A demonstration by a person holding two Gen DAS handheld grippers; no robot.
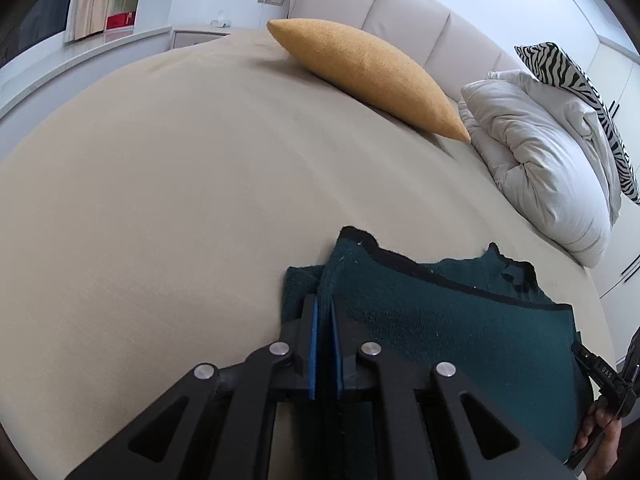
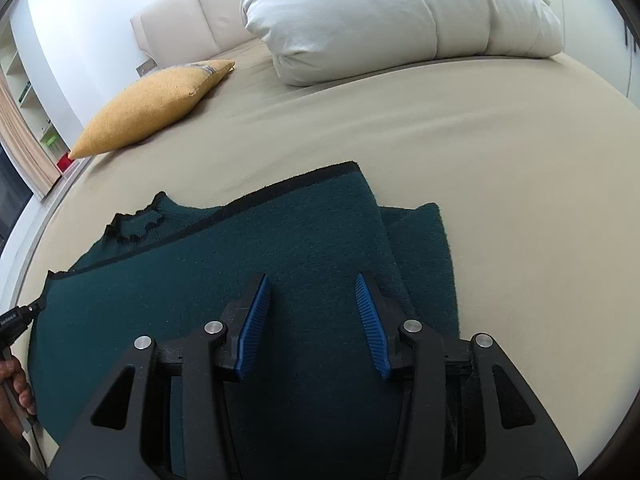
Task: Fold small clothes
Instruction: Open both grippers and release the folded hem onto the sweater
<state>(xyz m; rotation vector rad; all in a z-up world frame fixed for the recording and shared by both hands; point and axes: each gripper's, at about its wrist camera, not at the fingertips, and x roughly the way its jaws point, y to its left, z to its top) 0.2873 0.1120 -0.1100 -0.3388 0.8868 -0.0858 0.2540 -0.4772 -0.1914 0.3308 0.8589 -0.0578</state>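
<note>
A dark green knitted garment (image 1: 440, 320) with black trim lies partly folded on the beige bed sheet (image 1: 160, 200). My left gripper (image 1: 324, 312) is shut on its left edge, with a ridge of cloth pinched between the blue pads. In the right wrist view the garment (image 2: 300, 240) spreads under my right gripper (image 2: 311, 278), whose blue pads stand apart over the flat cloth without pressing it. The left gripper (image 2: 24, 312) shows at the left edge of that view, at the garment's corner. The right gripper (image 1: 604, 376) and a hand show at the far right of the left wrist view.
A yellow cushion (image 1: 368, 76) lies at the head of the bed. Beside it is a bunched white duvet (image 1: 540, 160), with a zebra-striped pillow (image 1: 580, 80) on top. A padded headboard (image 1: 400, 0) runs behind them. The bed's edge and a nightstand (image 1: 196, 36) are at the far left.
</note>
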